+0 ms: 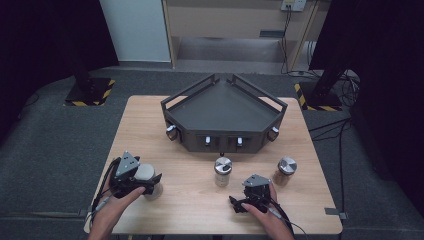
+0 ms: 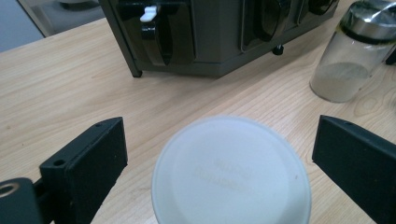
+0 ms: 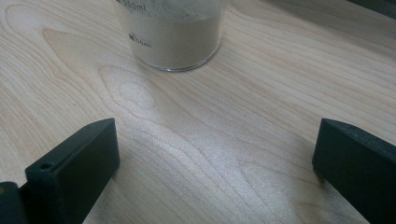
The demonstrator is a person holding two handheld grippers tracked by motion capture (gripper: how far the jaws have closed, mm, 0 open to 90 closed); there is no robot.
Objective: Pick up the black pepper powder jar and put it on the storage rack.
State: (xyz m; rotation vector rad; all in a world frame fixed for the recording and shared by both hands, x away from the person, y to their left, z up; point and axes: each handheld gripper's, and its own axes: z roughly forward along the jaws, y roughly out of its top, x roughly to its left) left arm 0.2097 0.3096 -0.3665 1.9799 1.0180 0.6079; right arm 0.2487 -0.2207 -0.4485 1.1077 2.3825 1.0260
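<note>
White-lidded jar (image 2: 231, 170) sits between left claw's (image 2: 219, 158) spread jaws

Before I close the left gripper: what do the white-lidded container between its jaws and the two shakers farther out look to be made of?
The white-lidded container: its lid looks like matte plastic, with faint moulded lettering; the body is hidden. The middle shaker and the right shaker look like clear glass, since the powder shows through, under shiny ribbed caps, probably metal. The left gripper stands open around the container.

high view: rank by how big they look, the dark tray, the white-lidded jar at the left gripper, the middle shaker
1. dark tray, by far the largest.
2. white-lidded jar and middle shaker: about alike; the left gripper covers part of the jar, so no ranking.
</note>
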